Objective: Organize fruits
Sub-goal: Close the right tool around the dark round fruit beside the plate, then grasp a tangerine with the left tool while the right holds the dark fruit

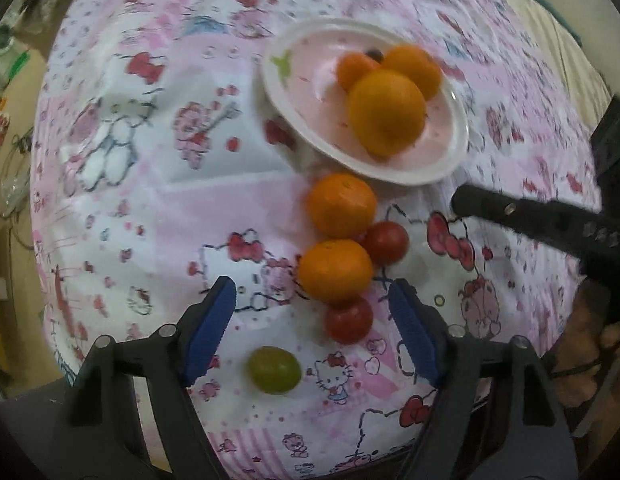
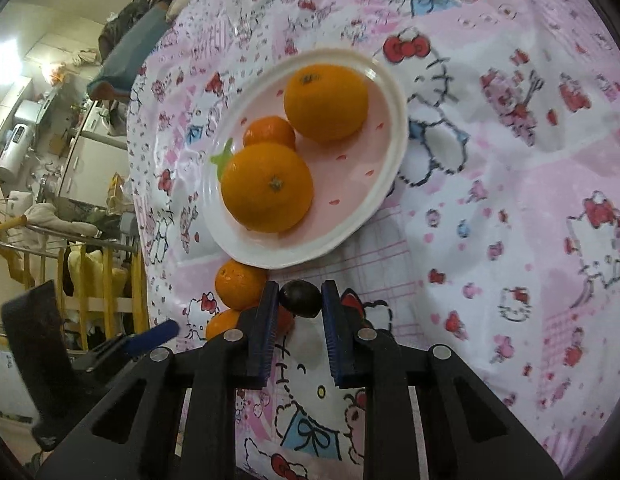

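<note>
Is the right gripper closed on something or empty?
Closed on a dark grape. The right gripper has both blue pads pressed against the grape's sides, just short of the plate.

Across the left half of the left wrist view we see bare tablecloth (image 1: 149, 184), open room for a pass. In the middle, a column of fruit blocks the way: two oranges (image 1: 342, 205), two tomatoes (image 1: 348, 319) touching them, and a green grape (image 1: 274, 369) apart at the bottom. The plate (image 1: 454, 160) at upper centre is half filled by three oranges (image 1: 386, 111); its left half lies free. In the right wrist view, the cloth right of the plate lies open, while the other gripper (image 2: 149, 336) crowds the lower left.
</note>
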The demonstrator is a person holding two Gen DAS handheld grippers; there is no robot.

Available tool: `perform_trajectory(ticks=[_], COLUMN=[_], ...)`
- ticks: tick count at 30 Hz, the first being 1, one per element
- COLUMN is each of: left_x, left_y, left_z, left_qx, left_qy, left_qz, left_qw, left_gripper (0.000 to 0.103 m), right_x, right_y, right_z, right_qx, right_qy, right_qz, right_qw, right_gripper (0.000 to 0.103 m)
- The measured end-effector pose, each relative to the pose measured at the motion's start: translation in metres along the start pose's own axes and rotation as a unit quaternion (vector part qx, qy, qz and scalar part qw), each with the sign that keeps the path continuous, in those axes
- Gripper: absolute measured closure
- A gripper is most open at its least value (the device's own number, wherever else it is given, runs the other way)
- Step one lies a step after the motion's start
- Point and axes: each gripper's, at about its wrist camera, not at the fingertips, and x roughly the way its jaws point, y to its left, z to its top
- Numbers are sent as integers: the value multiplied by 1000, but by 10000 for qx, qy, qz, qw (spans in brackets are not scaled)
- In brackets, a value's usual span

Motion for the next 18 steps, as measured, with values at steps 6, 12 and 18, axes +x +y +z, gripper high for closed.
perform_trajectory(ticks=[6, 12, 18], left_x=[19, 36, 37], left_y=[-16, -21, -28], left_z=[4, 14, 16], left_qx=[252, 261, 318], left_qy=[161, 333, 334], left_qz=[53, 192, 282], left_qw=[9995, 9989, 9985], left_gripper=[43, 62, 64], right_x=[-21, -34, -41], right_y=[-6, -14, -21], right_z=[-4, -5, -9], right_qx=[55, 73, 89], right_qy=[-192, -328, -361], right_qz=[129, 122, 135], right_qw=[9997, 9994, 9992], right_gripper=[80, 80, 80])
